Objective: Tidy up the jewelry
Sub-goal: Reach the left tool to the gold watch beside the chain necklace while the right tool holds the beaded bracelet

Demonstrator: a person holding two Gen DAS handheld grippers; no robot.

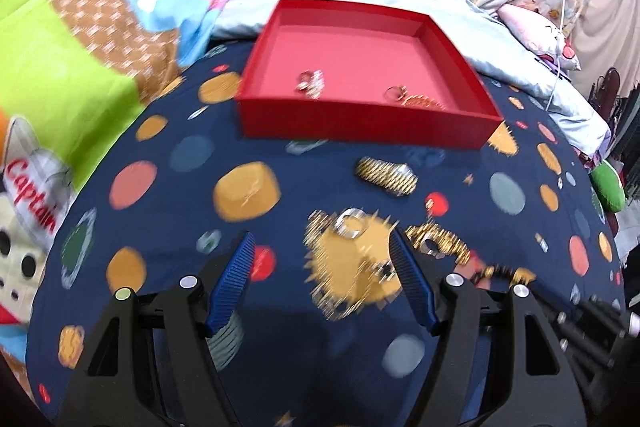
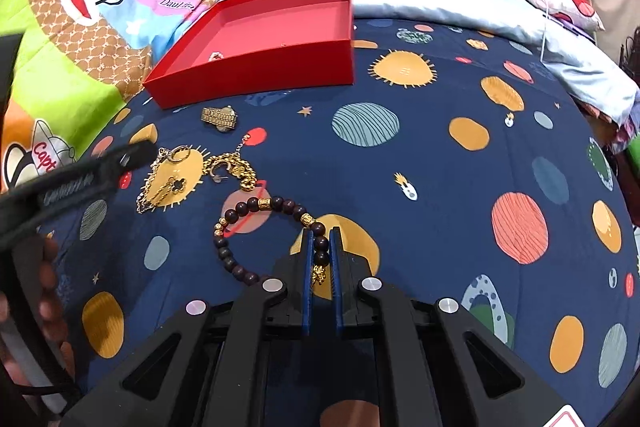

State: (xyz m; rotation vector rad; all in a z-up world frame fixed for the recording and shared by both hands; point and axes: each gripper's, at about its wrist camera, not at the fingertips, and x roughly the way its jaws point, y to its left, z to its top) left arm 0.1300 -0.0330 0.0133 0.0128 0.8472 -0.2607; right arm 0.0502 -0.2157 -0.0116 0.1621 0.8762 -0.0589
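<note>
Right hand-held gripper (image 2: 321,247) pinches the bead bracelet (image 2: 256,205) on the bed (image 2: 440,163), near the red box (image 2: 256,83). Left hand-held gripper (image 1: 322,251) spread. Bracelet looks light and floppy; beads likely slippery, so pinch across one bead.

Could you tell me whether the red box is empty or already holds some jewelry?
Not empty: the red box holds a sparkly piece and a ring.

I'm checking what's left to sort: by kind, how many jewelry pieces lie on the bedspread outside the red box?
Dark round-bead bracelet with gold beads: 1
Gold mesh band: 1
Tangled chunky gold chain: 1
Thin chain with silver ring and black clover pendant: 1
Total: 4
</note>
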